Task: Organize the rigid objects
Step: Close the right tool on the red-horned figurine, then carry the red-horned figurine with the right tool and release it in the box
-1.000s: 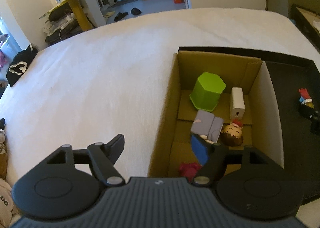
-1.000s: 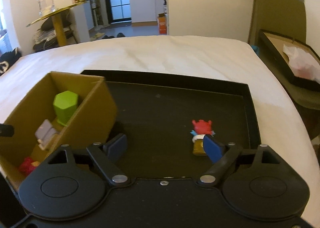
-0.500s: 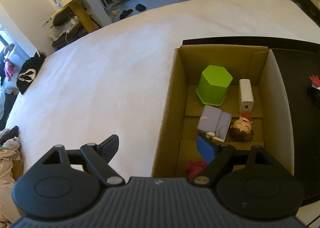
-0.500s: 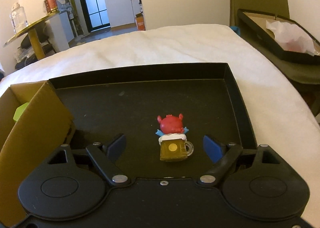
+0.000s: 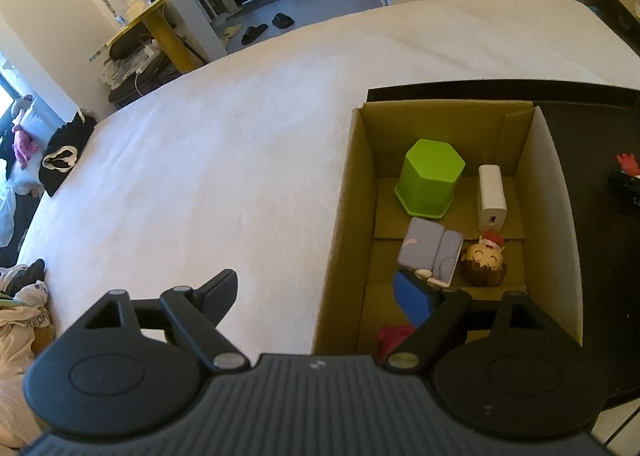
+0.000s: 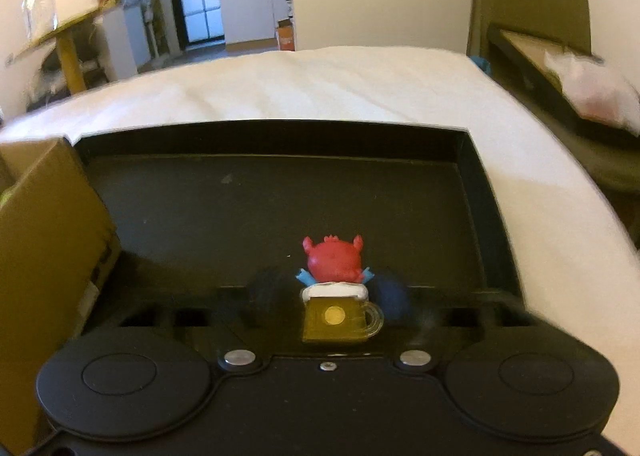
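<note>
The left gripper hangs with jaws wide apart over the near-left wall of the cardboard box. Right of that box, in the black tray, the right gripper has just clamped the red mug figurine.

box: matt brown cardboard | tray: matt black | mug figurine: glossy plastic

The right tongs have just closed on the beer-mug figurine.
</note>
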`<state>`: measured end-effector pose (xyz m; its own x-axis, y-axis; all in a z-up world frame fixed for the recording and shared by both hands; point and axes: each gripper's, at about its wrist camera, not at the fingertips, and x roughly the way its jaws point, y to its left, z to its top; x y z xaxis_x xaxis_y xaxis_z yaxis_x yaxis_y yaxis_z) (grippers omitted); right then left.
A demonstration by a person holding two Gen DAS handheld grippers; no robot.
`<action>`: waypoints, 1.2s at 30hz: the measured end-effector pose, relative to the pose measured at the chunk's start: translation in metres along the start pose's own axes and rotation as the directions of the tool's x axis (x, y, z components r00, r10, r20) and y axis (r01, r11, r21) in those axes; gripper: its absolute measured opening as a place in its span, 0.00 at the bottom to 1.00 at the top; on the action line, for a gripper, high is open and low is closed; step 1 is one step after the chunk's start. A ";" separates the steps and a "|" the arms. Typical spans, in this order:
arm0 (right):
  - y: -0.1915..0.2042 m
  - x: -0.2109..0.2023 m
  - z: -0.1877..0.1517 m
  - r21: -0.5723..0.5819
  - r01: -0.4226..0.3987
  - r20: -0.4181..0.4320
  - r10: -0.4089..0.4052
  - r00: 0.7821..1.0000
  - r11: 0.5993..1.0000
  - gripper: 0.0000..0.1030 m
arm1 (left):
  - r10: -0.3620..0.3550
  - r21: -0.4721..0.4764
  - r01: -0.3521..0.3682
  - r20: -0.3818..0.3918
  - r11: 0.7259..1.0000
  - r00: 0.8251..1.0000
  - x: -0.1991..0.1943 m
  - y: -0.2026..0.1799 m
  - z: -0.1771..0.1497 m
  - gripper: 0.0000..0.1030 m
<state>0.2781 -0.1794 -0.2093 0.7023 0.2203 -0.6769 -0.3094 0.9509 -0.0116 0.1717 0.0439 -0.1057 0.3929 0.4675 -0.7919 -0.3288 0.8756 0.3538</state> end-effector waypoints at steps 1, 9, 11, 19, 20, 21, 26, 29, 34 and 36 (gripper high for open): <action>0.001 -0.003 0.001 -0.007 -0.004 -0.005 0.004 1.000 1.000 0.37 | 0.001 0.005 -0.001 0.002 1.000 1.000 -0.001 -0.001 0.001 0.82; 0.000 -0.039 0.000 -0.009 -0.027 0.023 0.027 0.999 1.000 0.37 | -0.025 -0.020 0.025 0.007 0.999 1.000 -0.001 0.005 -0.001 0.82; 0.000 -0.046 0.002 -0.014 -0.024 0.033 0.024 0.999 1.000 0.37 | -0.033 -0.031 0.033 0.006 0.999 0.999 0.000 0.008 -0.002 0.82; 0.008 -0.074 0.012 -0.027 -0.031 0.069 0.033 0.997 0.999 0.37 | -0.066 -0.062 0.066 0.017 0.996 0.998 -0.002 0.017 -0.008 0.82; 0.008 -0.075 0.013 -0.031 -0.035 0.070 0.037 0.997 0.999 0.37 | -0.068 -0.067 0.070 0.019 0.995 0.997 -0.003 0.017 -0.008 0.82; 0.010 -0.078 0.013 -0.037 -0.039 0.073 0.042 0.996 0.999 0.37 | -0.072 -0.070 0.073 0.022 0.995 0.997 -0.004 0.018 -0.009 0.82; 0.022 -0.089 0.016 -0.060 -0.055 0.078 0.059 0.995 0.997 0.37 | -0.094 -0.085 0.097 0.037 0.992 0.995 -0.006 0.021 -0.012 0.82; 0.033 -0.093 0.016 -0.083 -0.056 0.069 0.062 0.996 0.995 0.37 | -0.103 -0.099 0.107 0.044 0.989 0.994 -0.005 0.023 -0.014 0.82; 0.049 -0.102 0.016 -0.106 -0.062 0.063 0.069 0.996 0.992 0.37 | -0.120 -0.127 0.126 0.056 0.984 0.991 0.001 0.029 -0.016 0.82; 0.054 -0.103 0.019 -0.112 -0.064 0.062 0.071 0.996 0.992 0.37 | -0.129 -0.130 0.136 0.063 0.982 0.990 0.002 0.031 -0.018 0.82</action>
<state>0.2010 -0.1467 -0.1261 0.7171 0.3001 -0.6290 -0.4231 0.9047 -0.0508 0.1468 0.0700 -0.1055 0.4852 0.3572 -0.7981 -0.3808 0.9080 0.1748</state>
